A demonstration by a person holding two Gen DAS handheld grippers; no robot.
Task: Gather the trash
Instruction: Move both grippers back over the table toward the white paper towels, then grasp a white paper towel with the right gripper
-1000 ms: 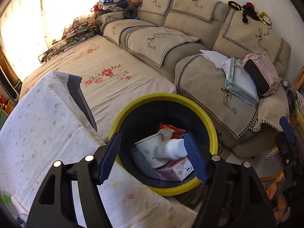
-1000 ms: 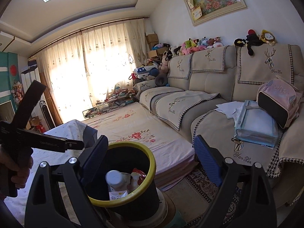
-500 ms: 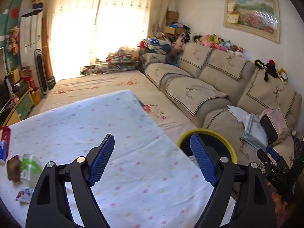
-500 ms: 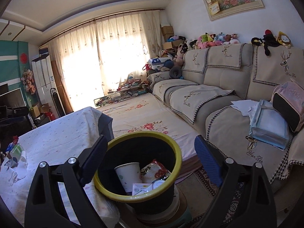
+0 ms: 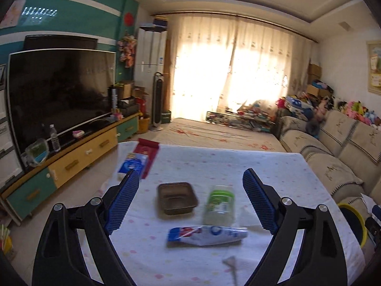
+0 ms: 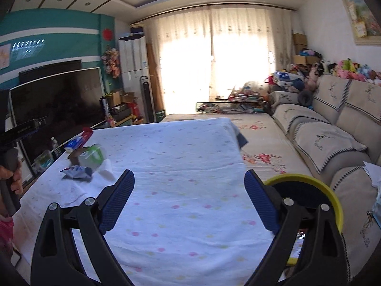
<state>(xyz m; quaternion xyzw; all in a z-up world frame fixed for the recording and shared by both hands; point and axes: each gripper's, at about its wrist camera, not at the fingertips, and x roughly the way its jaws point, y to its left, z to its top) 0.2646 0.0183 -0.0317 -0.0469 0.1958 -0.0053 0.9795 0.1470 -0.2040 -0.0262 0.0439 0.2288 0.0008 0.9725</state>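
Note:
My left gripper (image 5: pixel 190 174) hangs over the white dotted tablecloth (image 5: pixel 273 166); its jaws are opening and hold nothing. Below it lie a brown plastic tray (image 5: pixel 177 197), a clear cup with a green label (image 5: pixel 220 205) on its side and a blue, white and red wrapper (image 5: pixel 206 234). A blue box (image 5: pixel 132 164) and a red packet (image 5: pixel 148 150) sit at the table's far left edge. My right gripper (image 6: pixel 189 174) is open and empty over bare cloth. The yellow-rimmed black bin (image 6: pixel 309 181) stands just right of it. In that view the cup (image 6: pixel 91 156) and wrapper (image 6: pixel 76 172) lie far left.
A large TV (image 5: pixel 59 93) on a yellow and teal cabinet (image 5: pixel 78 157) lines the left wall. A beige sofa (image 6: pixel 333 124) runs along the right, with a floral mat (image 6: pixel 259 147) beside the table. A hand (image 6: pixel 12 174) grips the other gripper's handle at left.
Both views have swung left from the bin and sofa to the table and TV. The left jaws have spread wider. The bin now sits at the right edge of both views.

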